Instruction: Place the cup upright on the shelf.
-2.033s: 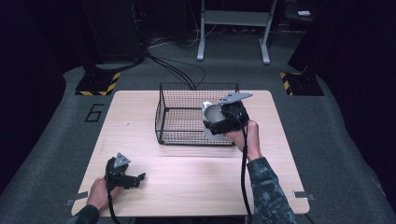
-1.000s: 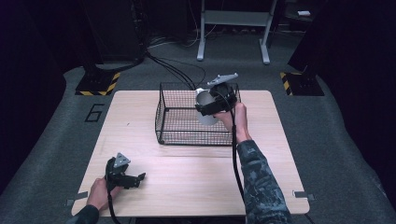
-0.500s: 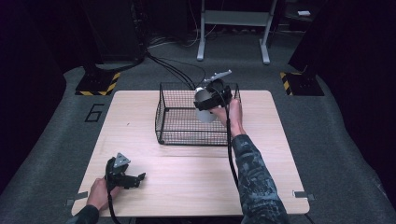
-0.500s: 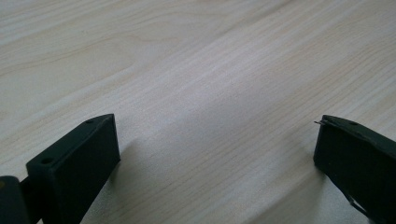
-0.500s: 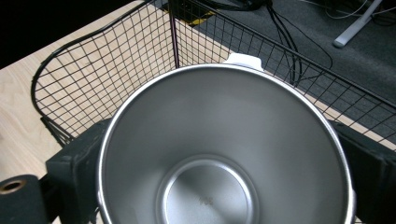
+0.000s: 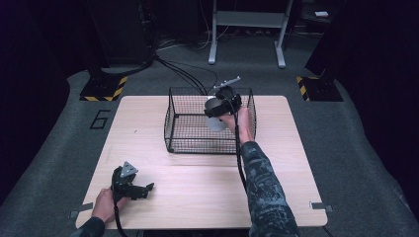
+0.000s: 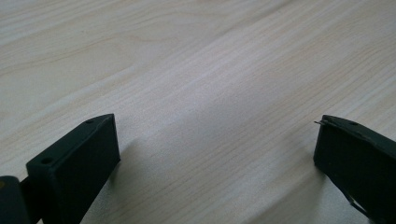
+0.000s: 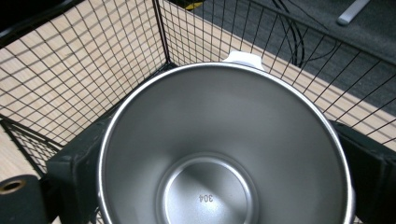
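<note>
Pale wood table (image 6: 296,163), dark room: steel cup (image 8: 224,149) over the wire basket (image 6: 183,131).
Right claw (image 6: 217,111) clamps the shiny cup; its view reveals "304" stamped inside. Left claw (image 6: 146,188) rests wide apart, holding nothing.

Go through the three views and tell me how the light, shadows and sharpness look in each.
High view: the table is evenly lit, the room around it dark, the image soft. Left gripper view: the wood is sharp farther off, the jaws blur and cast soft shadows. Right gripper view: the steel cup shows soft sheen, no harsh glare; the wire basket throws grid shadows on the wood.
</note>
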Demonstrator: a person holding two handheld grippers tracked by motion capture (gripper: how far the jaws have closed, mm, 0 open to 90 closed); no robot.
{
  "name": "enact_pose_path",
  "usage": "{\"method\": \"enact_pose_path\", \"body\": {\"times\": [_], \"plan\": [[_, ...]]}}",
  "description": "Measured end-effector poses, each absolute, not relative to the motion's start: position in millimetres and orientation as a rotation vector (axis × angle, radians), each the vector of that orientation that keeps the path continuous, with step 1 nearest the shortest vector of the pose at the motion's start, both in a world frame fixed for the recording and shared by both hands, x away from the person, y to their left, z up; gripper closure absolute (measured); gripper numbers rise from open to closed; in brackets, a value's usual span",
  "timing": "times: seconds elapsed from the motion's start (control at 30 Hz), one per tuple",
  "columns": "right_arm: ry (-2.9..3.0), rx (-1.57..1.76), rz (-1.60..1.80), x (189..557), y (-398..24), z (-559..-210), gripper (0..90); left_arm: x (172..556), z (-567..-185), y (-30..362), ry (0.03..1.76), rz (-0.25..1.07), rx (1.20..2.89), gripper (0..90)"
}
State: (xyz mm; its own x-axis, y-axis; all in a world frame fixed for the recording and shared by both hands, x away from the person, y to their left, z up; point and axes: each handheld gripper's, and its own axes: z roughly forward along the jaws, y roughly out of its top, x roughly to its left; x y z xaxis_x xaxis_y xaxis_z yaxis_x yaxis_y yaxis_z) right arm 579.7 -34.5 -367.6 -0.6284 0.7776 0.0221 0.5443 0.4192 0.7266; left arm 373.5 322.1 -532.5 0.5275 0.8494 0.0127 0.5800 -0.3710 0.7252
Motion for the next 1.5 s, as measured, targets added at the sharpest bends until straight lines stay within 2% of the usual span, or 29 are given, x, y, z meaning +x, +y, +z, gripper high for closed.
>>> {"method": "enact_pose_path", "body": {"times": [0.8,1.5], "plan": [[2.425,1.224,0.943,593.5,-28.3,-409.5,5.5,373.5,-532.4,322.3,1.153,0.512,2.096,0.3],[2.458,1.247,0.873,597.4,-24.5,-421.6,5.5,373.2,-532.3,322.2,1.155,0.506,2.097,0.3]]}}
